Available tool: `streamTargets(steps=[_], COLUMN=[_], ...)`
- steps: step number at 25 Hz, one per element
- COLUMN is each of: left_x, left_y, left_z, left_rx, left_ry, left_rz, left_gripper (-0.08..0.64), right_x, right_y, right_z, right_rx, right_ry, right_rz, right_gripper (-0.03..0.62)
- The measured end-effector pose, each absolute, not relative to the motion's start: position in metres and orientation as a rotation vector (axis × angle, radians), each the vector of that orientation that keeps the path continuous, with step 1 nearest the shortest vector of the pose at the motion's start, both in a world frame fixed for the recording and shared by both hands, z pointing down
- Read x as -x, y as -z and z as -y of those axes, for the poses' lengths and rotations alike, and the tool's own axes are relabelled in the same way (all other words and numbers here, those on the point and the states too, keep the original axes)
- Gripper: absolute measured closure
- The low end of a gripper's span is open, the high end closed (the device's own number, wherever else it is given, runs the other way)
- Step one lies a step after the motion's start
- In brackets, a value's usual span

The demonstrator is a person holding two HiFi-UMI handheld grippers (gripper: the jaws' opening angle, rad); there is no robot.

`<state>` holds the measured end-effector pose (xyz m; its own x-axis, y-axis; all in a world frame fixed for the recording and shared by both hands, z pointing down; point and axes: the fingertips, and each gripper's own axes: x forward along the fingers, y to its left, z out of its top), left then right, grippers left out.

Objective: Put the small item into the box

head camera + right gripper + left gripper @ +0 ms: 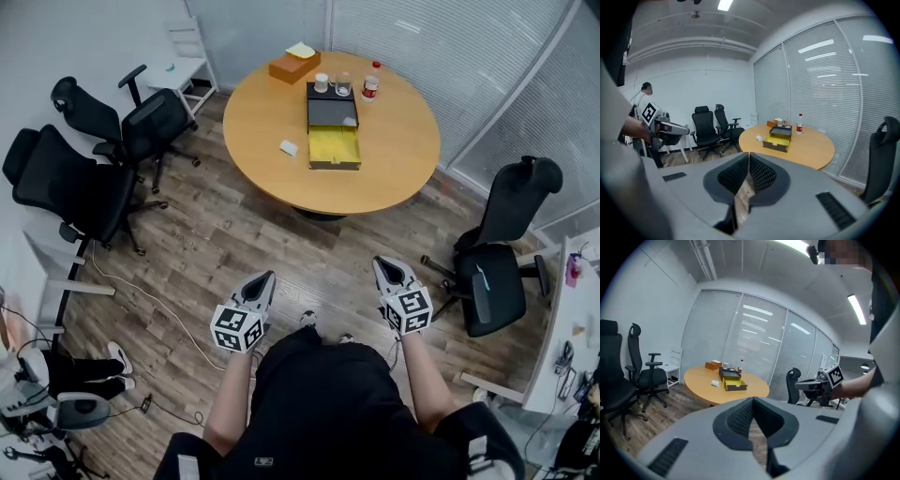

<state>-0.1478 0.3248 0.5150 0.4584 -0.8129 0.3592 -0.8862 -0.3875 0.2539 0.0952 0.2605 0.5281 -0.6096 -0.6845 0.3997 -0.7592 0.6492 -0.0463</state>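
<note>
Small item on table, far from jaws | left gripper clenched, empty | right gripper clenched, empty

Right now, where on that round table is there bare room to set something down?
The widest bare patch is on the table, between the open box and the right rim. Another runs along the near edge, in front of the box. Left of the small white item is also free. The far edge is crowded: tissue box, cups, bottle.
</note>
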Motion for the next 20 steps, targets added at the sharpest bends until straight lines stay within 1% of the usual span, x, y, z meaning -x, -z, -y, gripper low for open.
streamTargets(steps=[7,20], left_x=[0.160,0.167], left_y=[-0.521,-0.529], left_z=[-0.309,-0.284], left_rx=[-2.312,-2.223], left_ry=[-0.251,-0.261], left_rz=[1.388,1.443], left_gripper=[0.554,0.554], right_x=[-0.071,-0.058], right_y=[-0.525,-0.535], right_z=[-0.245,-0.189], right_rx=[-1.156,-1.046], right_ry=[-0.295,-0.306], right_rz=[2.517,2.532], right_gripper=[0.588,0.587])
